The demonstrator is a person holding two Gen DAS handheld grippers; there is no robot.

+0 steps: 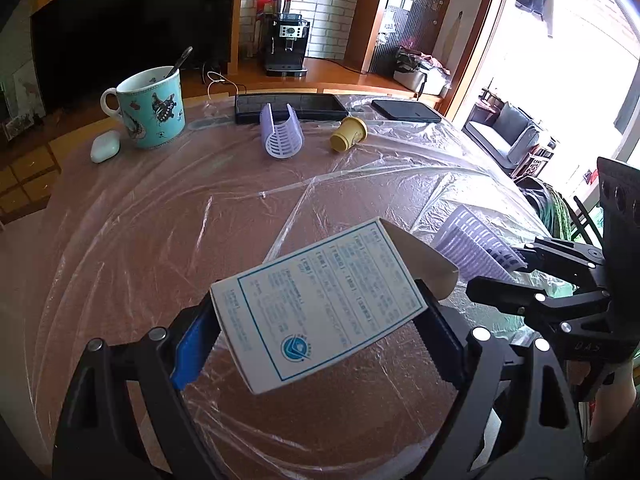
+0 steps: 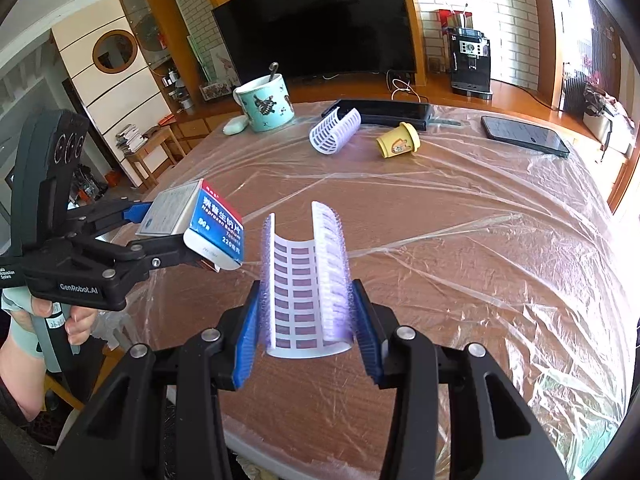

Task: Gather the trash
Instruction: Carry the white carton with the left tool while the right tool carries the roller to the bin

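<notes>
Above the counter [image 2: 460, 240], the left hand-held gripper [image 1: 320, 320] squeezes a medicine box [image 1: 316, 304] and the right hand-held gripper [image 2: 306, 320] squeezes a curved plastic piece [image 2: 306, 280]. Either could slip and fall if the squeeze loosens.

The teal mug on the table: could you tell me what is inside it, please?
A dark utensil handle sticks out of the teal mug, leaning against the rim. The utensil's lower end and any liquid are hidden by the mug's wall in both views.
</notes>
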